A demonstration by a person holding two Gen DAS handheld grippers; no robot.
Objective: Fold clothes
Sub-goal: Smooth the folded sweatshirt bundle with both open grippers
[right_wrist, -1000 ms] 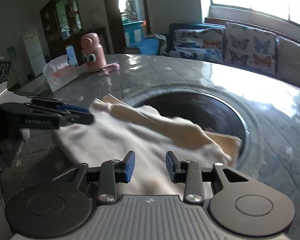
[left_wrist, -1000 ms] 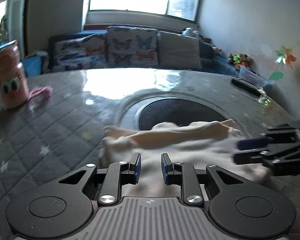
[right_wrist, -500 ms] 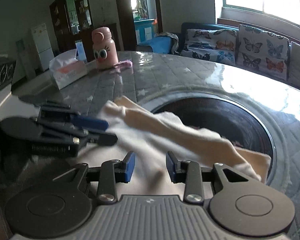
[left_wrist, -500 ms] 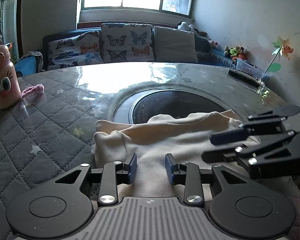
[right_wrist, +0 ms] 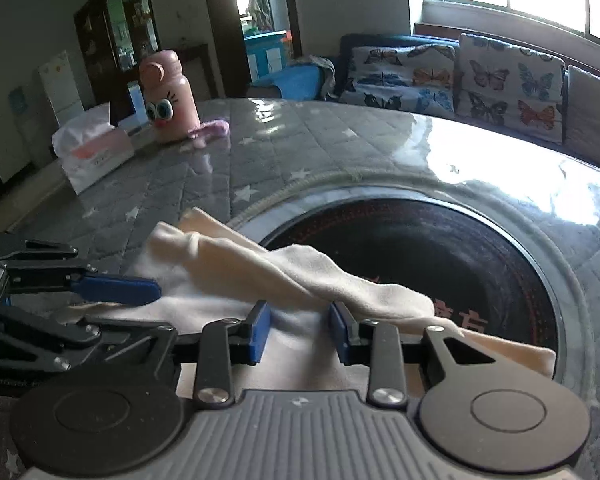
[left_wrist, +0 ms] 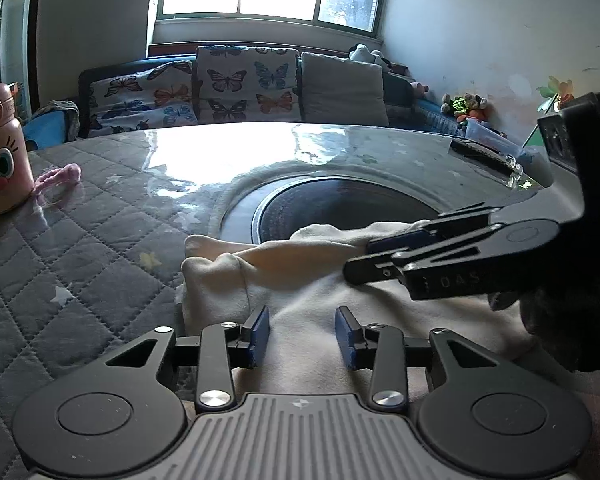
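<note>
Cloth is looking light, soft and floppy — the cream garment is sagging wherever nothing is under it, so I'm expecting it to drape and slide on the glossy desk rather than hold a crease. Best holds, I'd say, are the hems and corners, two points at once: a pinch mid-panel is only going to bunch it.

It's lying at the near edge of the desk, far side spilling over the rim of the dark round inset. Plain cream fleece-like knit, no print. A long rolled band, sleeve or folded edge, is running across the top, with a blunt cuff-like end at one side.

Left gripper is sitting just over the near panel, fingers apart and just having been widening, nothing pinched between them. Right gripper is nosing into the rolled band, fingers apart and narrowing slightly; fabric is lying between them, but I'm not seeing them pressing on it.
</note>
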